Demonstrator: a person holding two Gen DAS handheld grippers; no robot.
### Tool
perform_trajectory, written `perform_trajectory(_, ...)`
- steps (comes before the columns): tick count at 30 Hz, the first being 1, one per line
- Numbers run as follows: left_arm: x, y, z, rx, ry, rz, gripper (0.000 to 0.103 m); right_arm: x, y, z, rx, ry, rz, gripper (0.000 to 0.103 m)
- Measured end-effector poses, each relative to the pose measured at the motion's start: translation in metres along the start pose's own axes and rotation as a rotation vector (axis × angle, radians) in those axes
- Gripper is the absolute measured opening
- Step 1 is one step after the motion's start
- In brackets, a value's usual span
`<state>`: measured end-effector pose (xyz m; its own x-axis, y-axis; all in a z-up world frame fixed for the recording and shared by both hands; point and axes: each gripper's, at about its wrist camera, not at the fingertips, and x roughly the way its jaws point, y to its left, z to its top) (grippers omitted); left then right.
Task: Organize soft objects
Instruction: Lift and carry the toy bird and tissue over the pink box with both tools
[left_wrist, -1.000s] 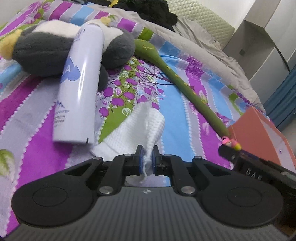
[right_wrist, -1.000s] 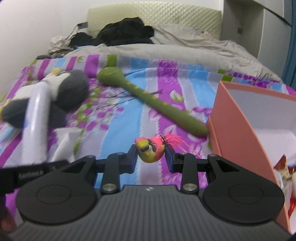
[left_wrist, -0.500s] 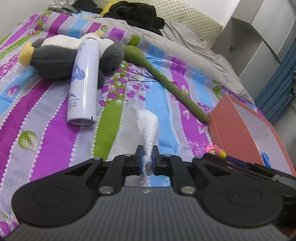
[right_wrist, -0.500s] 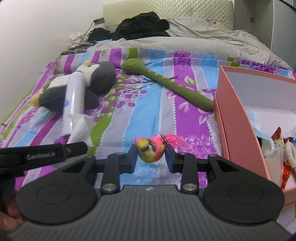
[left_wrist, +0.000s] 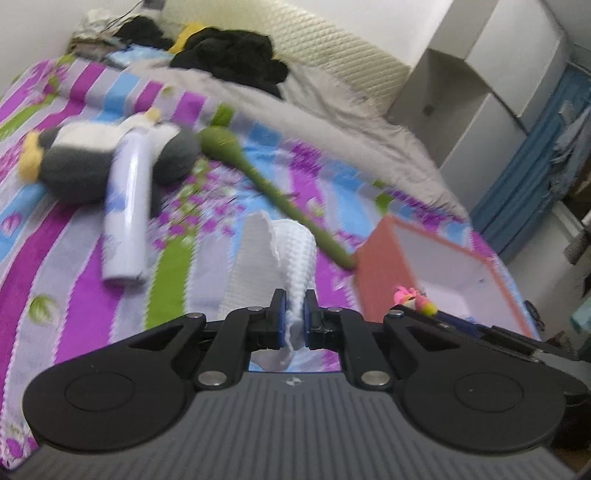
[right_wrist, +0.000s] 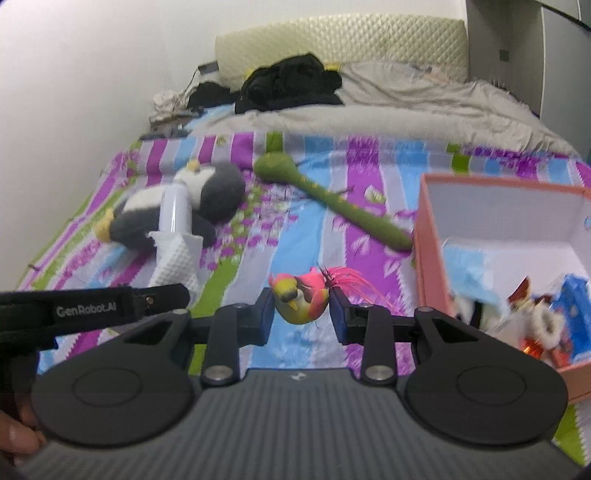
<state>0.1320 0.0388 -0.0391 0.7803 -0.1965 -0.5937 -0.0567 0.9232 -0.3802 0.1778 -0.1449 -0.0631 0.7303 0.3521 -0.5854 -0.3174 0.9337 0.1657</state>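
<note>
My left gripper (left_wrist: 294, 317) is shut on a white waffle cloth (left_wrist: 284, 251), which hangs lifted off the striped bedspread (left_wrist: 74, 280). The same white cloth (right_wrist: 173, 258) shows at the left of the right wrist view. My right gripper (right_wrist: 301, 314) is shut on a small pink and yellow toy bird (right_wrist: 301, 301), held above the bed left of the orange box (right_wrist: 430, 236). In the left wrist view the bird (left_wrist: 412, 297) peeks out before the orange box (left_wrist: 380, 273). A grey and white plush penguin (left_wrist: 77, 162), a white spray can (left_wrist: 127, 206) and a long green plush (left_wrist: 266, 184) lie on the bedspread.
The orange box holds several small toys (right_wrist: 535, 310) and a blue item. Dark clothes (right_wrist: 288, 83) and a grey blanket (right_wrist: 406, 110) lie toward the headboard. A white cupboard (left_wrist: 480, 85) and blue curtain (left_wrist: 524, 177) stand at the right. A hand (right_wrist: 14, 439) shows at bottom left.
Both grippers have risen and drawn back from the bed. The white cloth has come up off the bedspread with the left gripper. The box interior is now more in view.
</note>
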Motion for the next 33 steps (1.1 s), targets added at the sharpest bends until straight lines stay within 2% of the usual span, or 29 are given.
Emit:
perform_trajectory(12,0.008,-0.118,0.059,0.134,-0.027,-0.177,0.012,-0.051,-0.057,0.062,0.042,-0.113,-0.055,0.036)
perform_trajectory(16,0.024,-0.157,0.07,0.175,-0.027,-0.232,0.012,-0.066,-0.081,0.079,0.046,-0.159,-0.063,0.036)
perform_trajectory(19,0.048,-0.18,0.071,0.195,0.003,-0.247,0.012,-0.071,-0.104,0.086,0.05,-0.171,-0.101,0.036)
perform_trajectory(26,0.106,-0.222,0.056,0.259,0.123,-0.277,0.012,-0.063,-0.167,0.077,0.136,-0.108,-0.187,0.036)
perform_trajectory(33,0.167,-0.249,0.03,0.339,0.289,-0.26,0.012,-0.024,-0.223,0.048,0.325,0.07,-0.207,0.036)
